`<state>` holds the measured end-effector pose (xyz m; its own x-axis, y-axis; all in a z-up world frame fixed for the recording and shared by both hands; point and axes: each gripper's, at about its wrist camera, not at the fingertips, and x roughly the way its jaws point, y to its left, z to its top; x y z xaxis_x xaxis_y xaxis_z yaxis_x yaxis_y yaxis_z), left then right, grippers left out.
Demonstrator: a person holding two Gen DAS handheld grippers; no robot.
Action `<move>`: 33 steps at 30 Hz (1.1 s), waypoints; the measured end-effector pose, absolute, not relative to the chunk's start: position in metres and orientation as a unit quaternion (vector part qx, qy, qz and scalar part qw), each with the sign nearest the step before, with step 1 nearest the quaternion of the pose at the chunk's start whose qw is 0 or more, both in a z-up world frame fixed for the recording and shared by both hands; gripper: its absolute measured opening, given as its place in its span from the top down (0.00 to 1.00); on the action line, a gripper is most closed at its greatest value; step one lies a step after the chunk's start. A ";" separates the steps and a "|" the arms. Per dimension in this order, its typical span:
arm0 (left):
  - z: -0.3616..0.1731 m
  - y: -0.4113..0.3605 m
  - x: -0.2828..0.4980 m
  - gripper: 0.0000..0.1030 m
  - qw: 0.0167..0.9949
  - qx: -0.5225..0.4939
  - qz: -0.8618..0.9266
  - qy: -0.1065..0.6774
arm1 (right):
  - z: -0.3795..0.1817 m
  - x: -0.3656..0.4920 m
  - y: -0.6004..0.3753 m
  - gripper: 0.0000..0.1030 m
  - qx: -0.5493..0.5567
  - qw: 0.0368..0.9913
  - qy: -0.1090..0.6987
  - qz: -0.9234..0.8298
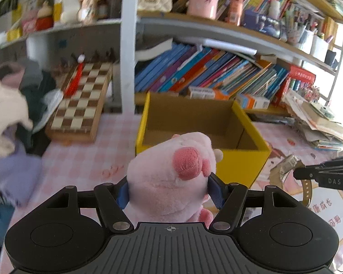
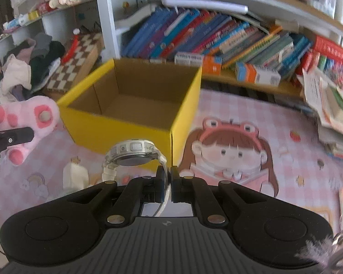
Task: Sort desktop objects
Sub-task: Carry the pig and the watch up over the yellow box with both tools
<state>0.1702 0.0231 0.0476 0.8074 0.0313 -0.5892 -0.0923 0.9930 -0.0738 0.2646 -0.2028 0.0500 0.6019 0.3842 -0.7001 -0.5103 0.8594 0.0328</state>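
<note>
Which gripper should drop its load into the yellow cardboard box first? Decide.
Left, probably. The left gripper holds the pink plush toy right before the yellow cardboard box; the right gripper, clamping the white wristwatch, sits farther back.

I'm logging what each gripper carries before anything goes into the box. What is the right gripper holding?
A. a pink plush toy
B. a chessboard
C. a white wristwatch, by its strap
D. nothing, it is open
C: in the right wrist view, the right gripper is shut on the strap of the white wristwatch, in front of the yellow box.
</note>
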 end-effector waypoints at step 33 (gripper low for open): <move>0.038 0.004 0.308 0.34 0.939 0.073 0.006 0.336 | 0.054 0.418 -0.097 0.95 -0.210 0.877 0.312 0.301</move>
<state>0.3077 0.0042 0.0379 0.7737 0.0610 -0.6306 0.0371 0.9893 0.1411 0.4175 -0.0975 0.0541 0.6248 0.3962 -0.6728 -0.6578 0.7313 -0.1803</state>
